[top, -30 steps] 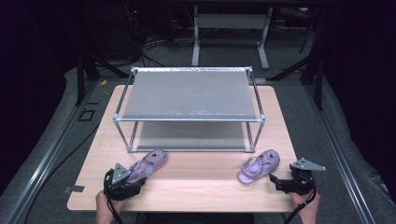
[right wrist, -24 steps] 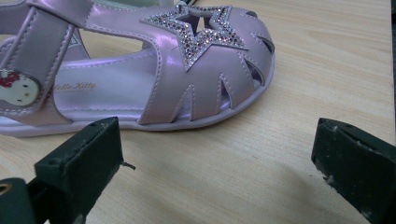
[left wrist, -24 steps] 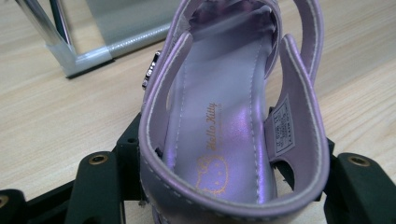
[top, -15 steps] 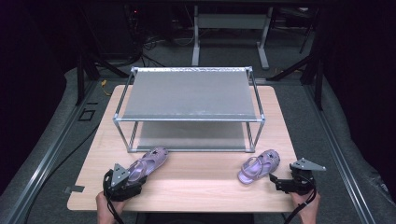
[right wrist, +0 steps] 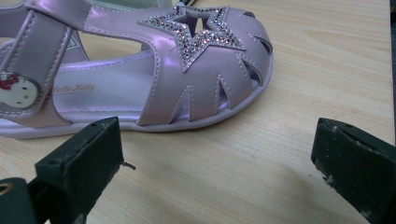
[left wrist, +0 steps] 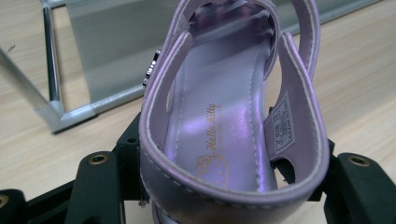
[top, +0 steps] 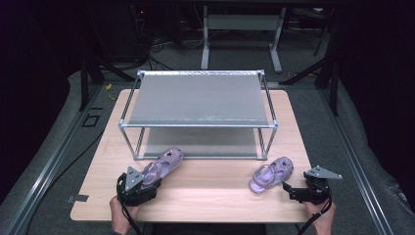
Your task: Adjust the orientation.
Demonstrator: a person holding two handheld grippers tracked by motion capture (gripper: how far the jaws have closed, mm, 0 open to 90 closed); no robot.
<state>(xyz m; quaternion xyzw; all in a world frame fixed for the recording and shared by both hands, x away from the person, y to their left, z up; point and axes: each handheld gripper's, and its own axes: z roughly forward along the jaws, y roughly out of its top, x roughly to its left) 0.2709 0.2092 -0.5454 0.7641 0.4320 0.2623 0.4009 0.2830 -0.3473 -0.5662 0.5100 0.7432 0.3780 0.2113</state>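
Note:
Two purple children's sandals lie on the wooden table (top: 205, 196) in front of a metal rack (top: 198, 125). My left gripper (top: 148, 181) (left wrist: 224, 186) is shut on the heel of the left sandal (top: 165, 163) (left wrist: 224, 121), one black jaw on each side of the heel cup. The sandal's toe points toward the rack's lower shelf. The right sandal (top: 271, 174) (right wrist: 140, 84), with a glitter star on its toe, rests flat on the table. My right gripper (top: 289, 188) (right wrist: 219, 154) stands open just short of it, with bare table between its jaws.
The two-shelf rack has a grey top shelf (top: 195, 98) and a lower shelf (top: 195, 142); its front corner post (left wrist: 51, 84) stands close to the left sandal. Table edges run near both hands. Dark floor and stands surround the table.
My left gripper has moved slightly toward the rack with the left sandal in it, lifting a little. The right gripper and right sandal have not moved.

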